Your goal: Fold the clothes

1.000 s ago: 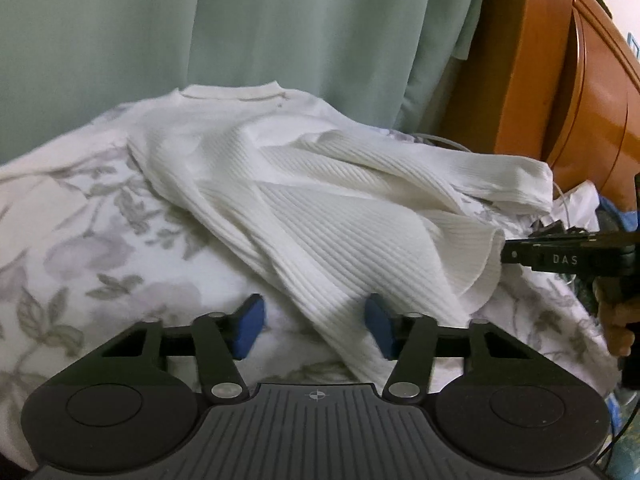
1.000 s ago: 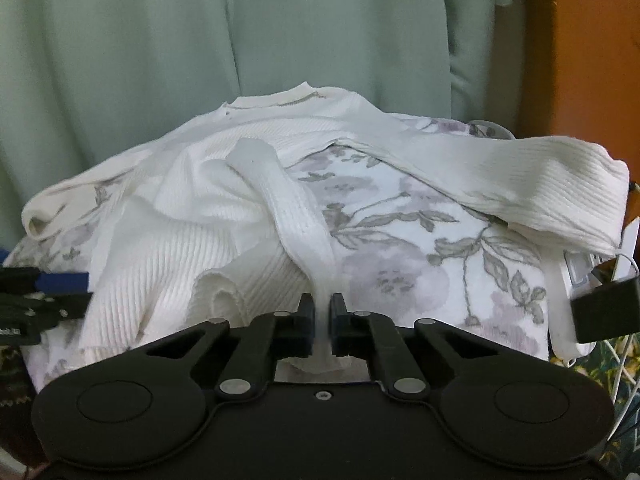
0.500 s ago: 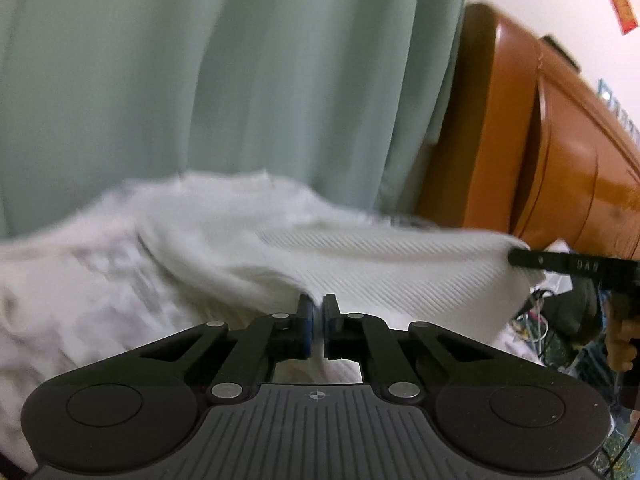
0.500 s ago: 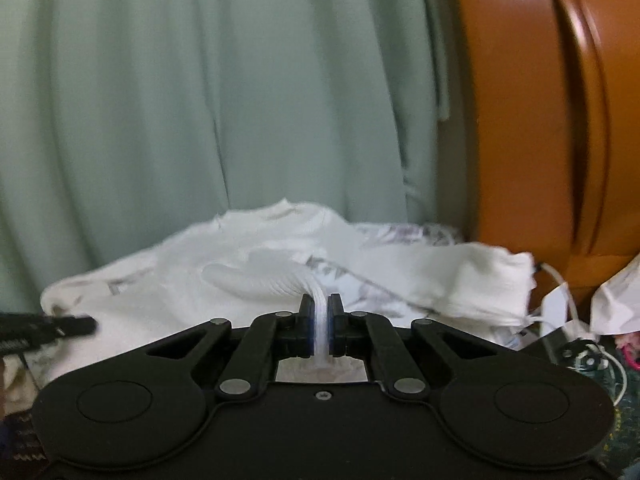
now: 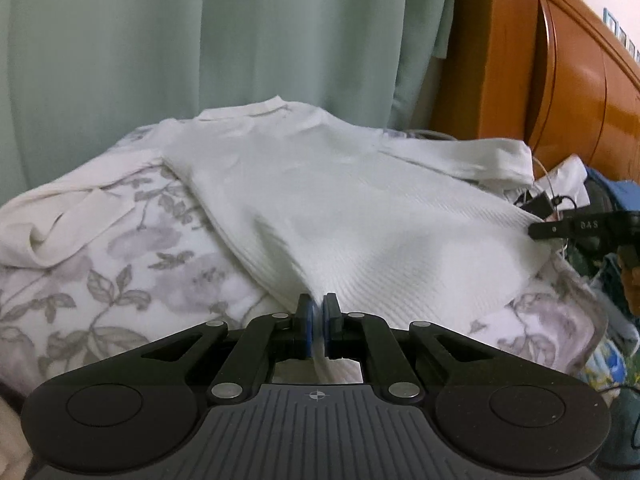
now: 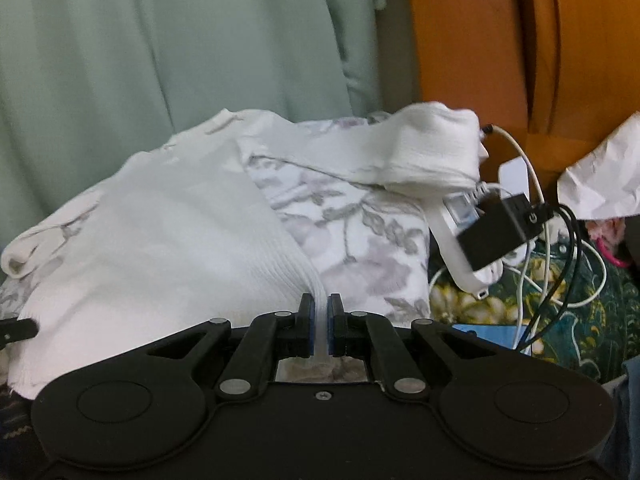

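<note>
**With both hem corners pinched, a white sweater is drawn flat for folding**

While each gripper clamps a lower corner of the white ribbed sweater, the body of the garment lies stretched across a floral bedspread, collar at the far side by the green curtain. The left gripper has its jaws narrowed onto a pinch of ribbed hem, the cloth running up between the blue pads; the right gripper is likewise closed on a thin fold of hem at the other corner, and its black tip also shows at the right edge of the left view. Holding the two corners apart seems meant to keep the hem taut, so the front panel lies smooth rather than bunched, ready for a clean fold.

One sleeve trails toward the wooden headboard; the other sleeve lies looped on the bedspread at the left. Both probably need tucking in before the body can be doubled over.

Beside the bed, at the right, a black box and loose cables lie close to the far sleeve, and the cloth could snag there if dragged that way
</note>
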### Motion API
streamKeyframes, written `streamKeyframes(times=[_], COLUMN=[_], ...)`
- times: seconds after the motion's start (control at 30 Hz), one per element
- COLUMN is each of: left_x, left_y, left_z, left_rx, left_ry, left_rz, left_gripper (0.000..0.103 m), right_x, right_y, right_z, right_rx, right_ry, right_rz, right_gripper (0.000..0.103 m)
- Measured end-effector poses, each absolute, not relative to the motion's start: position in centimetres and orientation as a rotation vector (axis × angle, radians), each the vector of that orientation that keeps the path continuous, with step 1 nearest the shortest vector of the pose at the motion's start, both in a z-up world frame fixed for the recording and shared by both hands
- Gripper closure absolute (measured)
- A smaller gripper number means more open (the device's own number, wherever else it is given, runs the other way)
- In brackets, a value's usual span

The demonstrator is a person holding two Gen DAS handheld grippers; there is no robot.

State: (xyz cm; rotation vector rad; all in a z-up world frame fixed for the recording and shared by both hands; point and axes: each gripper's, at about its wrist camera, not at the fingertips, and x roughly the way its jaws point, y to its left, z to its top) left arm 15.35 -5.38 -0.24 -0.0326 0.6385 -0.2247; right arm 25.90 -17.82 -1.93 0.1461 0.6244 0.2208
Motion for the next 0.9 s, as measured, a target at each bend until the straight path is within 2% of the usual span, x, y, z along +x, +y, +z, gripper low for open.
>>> streamKeyframes(times=[0.13,0.27,0.33,0.37,0.4,0.47,0.77,0.83,0.9], left_x=[14.6,14.8,15.2,15.3,15.3,15.2,15.8,15.7,15.6], left_y=[-4.9,-4.4,-4.2,-4.1,-4.1,-4.4,-5.1,-5.1,-5.1], left_z=[0.3,0.7,0.7,0.5,0.4,0.0,-1.4,-1.5,-1.5], left_rx=[-0.040,-0.047,-0.064,-0.074,-0.080,-0.085,-0.134,-0.143,-0.149], left_ry=[0.620,0.610,0.618,0.628,0.638,0.659,0.711,0.712,0.705], left_rz=[-0.228,-0.204,-0.201,-0.205,-0.212,-0.236,-0.305,-0.311,-0.304], left_gripper=[0.096,0.090,0.081,0.070,0.063,0.063,0.064,0.072,0.085], right_x=[26.2,25.9,25.7,25.6,25.6,25.5,25.5,25.5,25.5], right_y=[-17.2,-17.3,-17.5,-17.6,-17.7,-18.0,-18.3,-18.2,-18.0], right_z=[-2.5,-2.4,-2.4,-2.4,-2.5,-2.6,-3.1,-3.2,-3.2], right_rx=[0.140,0.159,0.169,0.173,0.174,0.176,0.281,0.294,0.300], right_ry=[0.637,0.637,0.639,0.642,0.645,0.653,0.686,0.693,0.697], right_rz=[0.220,0.225,0.227,0.228,0.229,0.224,0.274,0.287,0.300], right_gripper=[0.096,0.089,0.087,0.084,0.081,0.077,0.072,0.075,0.088])
